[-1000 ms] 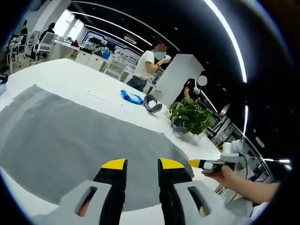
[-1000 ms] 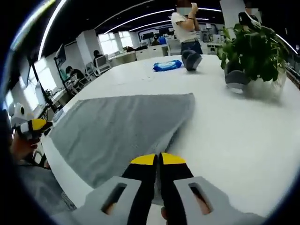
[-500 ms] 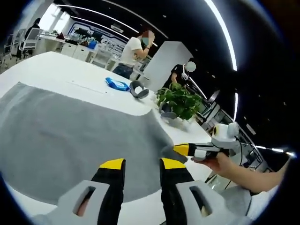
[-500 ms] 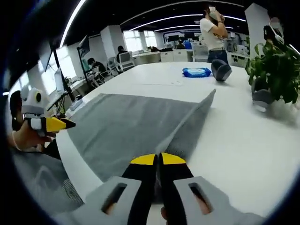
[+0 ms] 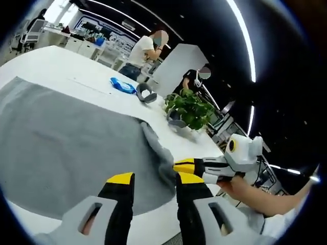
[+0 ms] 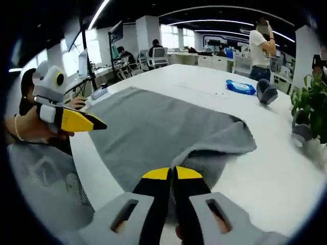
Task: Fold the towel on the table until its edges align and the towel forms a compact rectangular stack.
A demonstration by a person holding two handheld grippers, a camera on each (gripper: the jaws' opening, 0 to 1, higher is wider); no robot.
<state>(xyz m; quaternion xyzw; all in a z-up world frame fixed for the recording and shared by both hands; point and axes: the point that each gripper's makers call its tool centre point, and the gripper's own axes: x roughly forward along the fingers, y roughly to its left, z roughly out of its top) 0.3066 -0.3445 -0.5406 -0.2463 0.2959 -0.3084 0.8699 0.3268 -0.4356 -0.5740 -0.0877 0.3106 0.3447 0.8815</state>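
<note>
1. In my left gripper view, my left gripper (image 5: 152,179) has its yellow-tipped jaws apart, with nothing between them, poised over the near edge of the grey rectangular cloth towel (image 5: 66,148).
2. The towel lies spread on the white table (image 5: 61,64); its right corner is lifted and folded back over the cloth.
3. My right gripper (image 6: 171,174) has its jaws pressed together on the towel's (image 6: 158,127) near edge, pulling that corner up into a raised fold.
4. In the left gripper view the right gripper (image 5: 191,166) comes in from the right, its tip at the lifted fold.
5. Far right on the table sit a green potted plant (image 5: 190,108), a blue flat packet (image 5: 121,85) and a grey curved object (image 5: 146,94).
</note>
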